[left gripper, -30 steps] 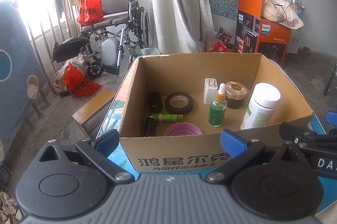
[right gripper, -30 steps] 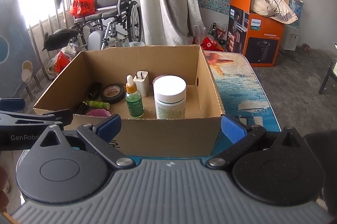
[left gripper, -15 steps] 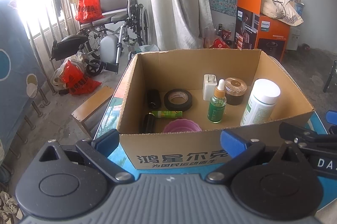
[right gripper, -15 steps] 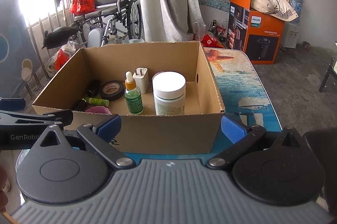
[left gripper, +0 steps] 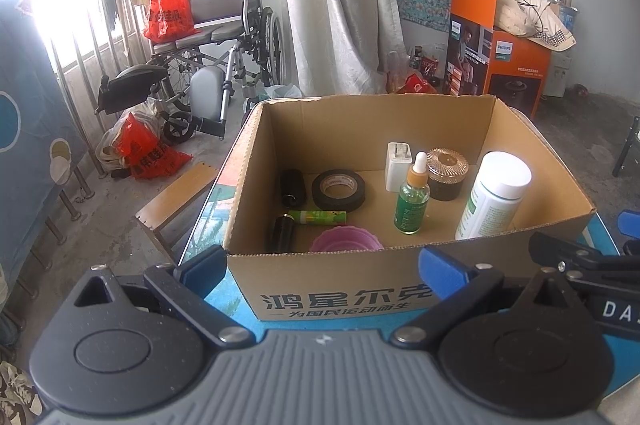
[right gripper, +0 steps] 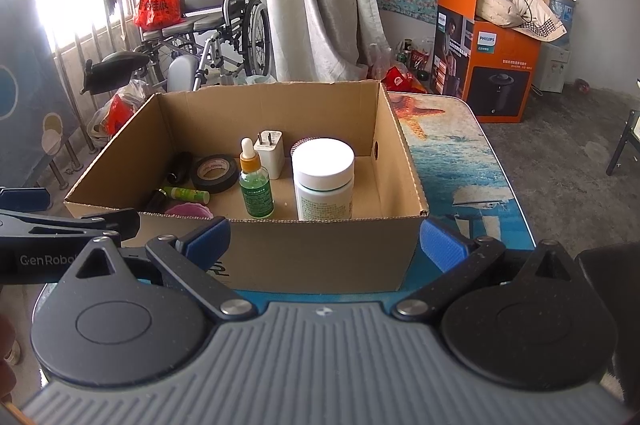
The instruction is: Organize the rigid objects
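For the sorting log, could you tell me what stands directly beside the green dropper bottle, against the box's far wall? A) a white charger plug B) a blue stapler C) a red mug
A: the white charger plug stands just behind the green dropper bottle in the cardboard box.

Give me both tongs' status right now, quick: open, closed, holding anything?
Left tongs: open, holding nothing, in front of the cardboard box.
Right tongs: open, holding nothing, at the same box's near wall.
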`<state>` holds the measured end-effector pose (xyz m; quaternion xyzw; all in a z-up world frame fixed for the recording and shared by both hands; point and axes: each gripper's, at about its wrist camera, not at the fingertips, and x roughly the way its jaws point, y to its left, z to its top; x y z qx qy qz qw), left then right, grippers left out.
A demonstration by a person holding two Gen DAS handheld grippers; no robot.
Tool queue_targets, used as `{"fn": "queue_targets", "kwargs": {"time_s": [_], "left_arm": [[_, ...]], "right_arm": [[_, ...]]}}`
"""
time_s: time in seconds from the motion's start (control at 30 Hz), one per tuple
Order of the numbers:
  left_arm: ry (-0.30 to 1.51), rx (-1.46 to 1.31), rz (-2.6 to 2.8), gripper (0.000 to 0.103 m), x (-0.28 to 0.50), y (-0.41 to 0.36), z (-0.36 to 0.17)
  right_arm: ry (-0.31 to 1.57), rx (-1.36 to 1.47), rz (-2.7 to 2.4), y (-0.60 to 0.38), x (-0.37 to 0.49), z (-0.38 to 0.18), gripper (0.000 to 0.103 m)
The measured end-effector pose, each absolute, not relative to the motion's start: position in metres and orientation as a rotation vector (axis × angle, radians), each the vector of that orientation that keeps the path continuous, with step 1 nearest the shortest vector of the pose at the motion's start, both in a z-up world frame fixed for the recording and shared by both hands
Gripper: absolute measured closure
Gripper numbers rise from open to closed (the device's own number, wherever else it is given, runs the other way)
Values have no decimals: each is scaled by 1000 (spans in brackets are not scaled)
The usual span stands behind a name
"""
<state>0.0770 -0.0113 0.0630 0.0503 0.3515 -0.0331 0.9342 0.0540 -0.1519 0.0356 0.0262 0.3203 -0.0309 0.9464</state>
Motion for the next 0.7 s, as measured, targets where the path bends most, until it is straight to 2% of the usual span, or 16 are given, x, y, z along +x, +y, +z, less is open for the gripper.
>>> {"fn": "queue_targets", "kwargs": {"time_s": [0.7], "left_arm": [[720,102,-66,0,76,-11,63]], "right_arm": [[653,56,-64,-151,53,37,1]]}}
